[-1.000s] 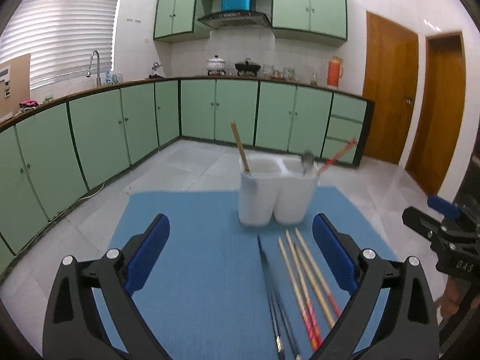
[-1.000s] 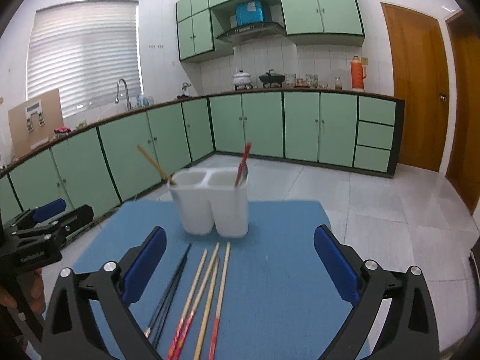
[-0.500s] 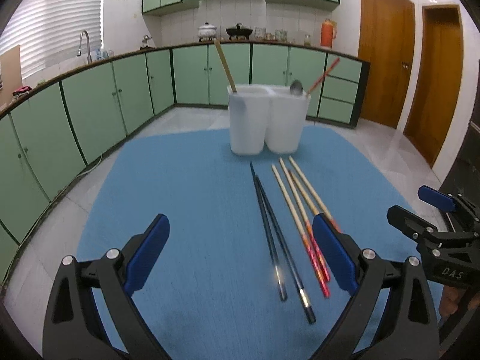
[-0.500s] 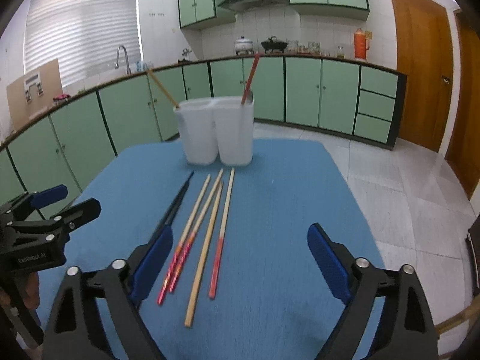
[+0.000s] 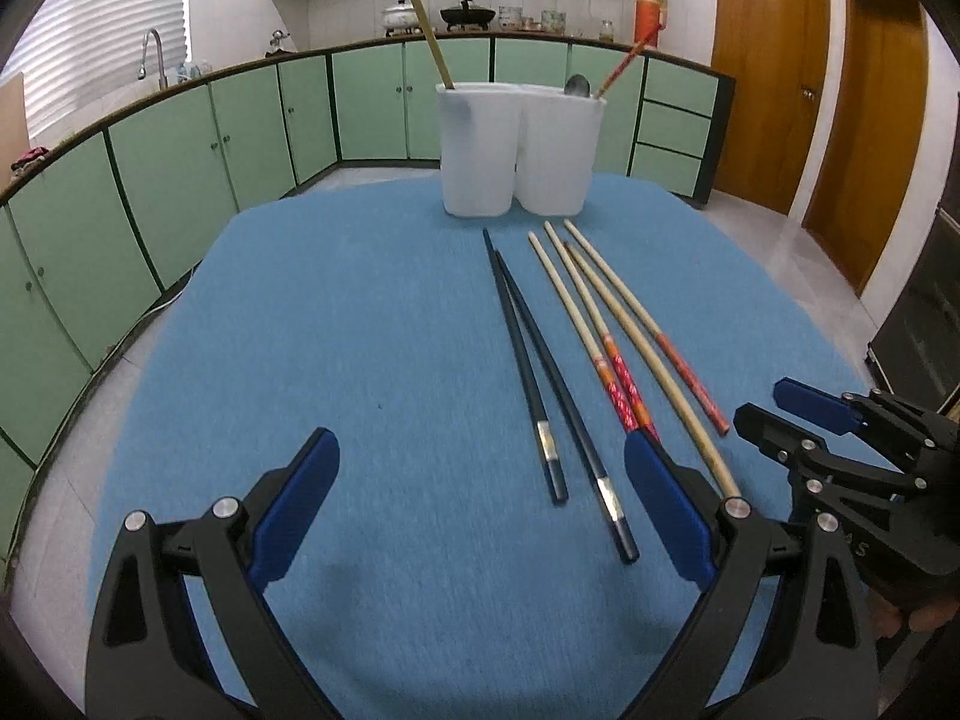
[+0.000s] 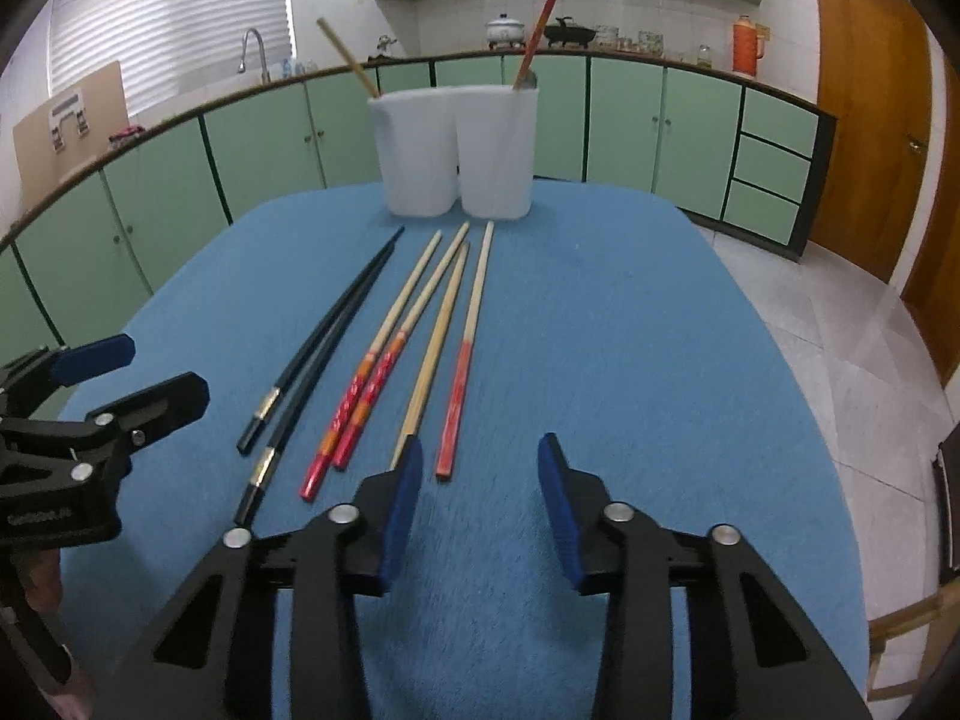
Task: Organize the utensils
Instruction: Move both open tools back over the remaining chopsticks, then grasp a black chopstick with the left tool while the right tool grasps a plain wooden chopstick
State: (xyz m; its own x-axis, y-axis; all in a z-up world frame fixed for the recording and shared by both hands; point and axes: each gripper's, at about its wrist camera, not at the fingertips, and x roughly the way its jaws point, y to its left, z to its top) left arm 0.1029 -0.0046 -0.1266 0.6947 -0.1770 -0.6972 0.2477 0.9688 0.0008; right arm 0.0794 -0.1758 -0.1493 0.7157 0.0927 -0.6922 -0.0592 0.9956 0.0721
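Both grippers hover low over the blue tabletop (image 5: 312, 324), and neither holds anything. The left gripper (image 5: 480, 510) has its jaws spread wide, the handle ends of the black chopsticks (image 5: 543, 384) lying between its blue pads. The right gripper (image 6: 477, 501) is parted too, more narrowly, with its left pad just beside the near tip of the plain bamboo chopstick (image 6: 435, 342) and the red-handled chopstick (image 6: 465, 354) ending right in front of the gap.

So where does the job stand? At the far end of the tabletop sits the white two-compartment holder (image 5: 519, 150). Its left compartment has one bamboo stick (image 5: 429, 39) leaning out, and the right one carries a red-tipped chopstick (image 5: 624, 63) and what looks like a metal spoon (image 5: 578, 85) peeking over the rim. That's about three pieces stowed, by my count.

Left to do: six chopsticks lying loose in a fan in front of the holder, tips pointing toward it. From left to right that's the black pair, then the red-patterned pair (image 6: 372, 384) touching each other, then the plain bamboo one and the red-handled one. So roughly a third done, I'd judge, with the bulk still on the tabletop.

The right gripper looks best placed for the next pick, probably one of the two sticks nearest it. Thin sticks lying flat and close together could be tricky to take singly.
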